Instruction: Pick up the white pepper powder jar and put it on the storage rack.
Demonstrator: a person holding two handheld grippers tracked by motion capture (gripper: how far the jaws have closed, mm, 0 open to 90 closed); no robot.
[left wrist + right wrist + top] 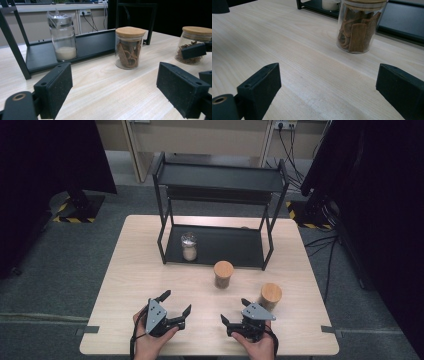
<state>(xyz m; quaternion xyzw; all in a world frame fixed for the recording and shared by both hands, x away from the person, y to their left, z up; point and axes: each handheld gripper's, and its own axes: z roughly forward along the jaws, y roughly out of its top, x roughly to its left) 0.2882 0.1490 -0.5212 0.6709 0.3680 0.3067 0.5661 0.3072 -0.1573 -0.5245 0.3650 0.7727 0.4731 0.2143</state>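
Two glass jars with wooden lids stand on the light wooden table [135,275]. One jar [223,274] holds brown bark pieces at mid-table [129,47] [359,27]. The other jar [271,296] stands to the right [193,43], close beside my right gripper. A third jar [189,246] with white powder and a plastic-wrapped top sits on the rack's bottom shelf [62,37]. My left gripper [178,301] [115,92] rests open near the front edge, nothing between its jaws. My right gripper [233,310] [328,90] is open too and holds nothing.
A black two-tier metal rack [220,180] stands at the back of the table, its lower shelf [95,42] [402,22] low on the tabletop. Dark screens and cables flank the table on the floor.
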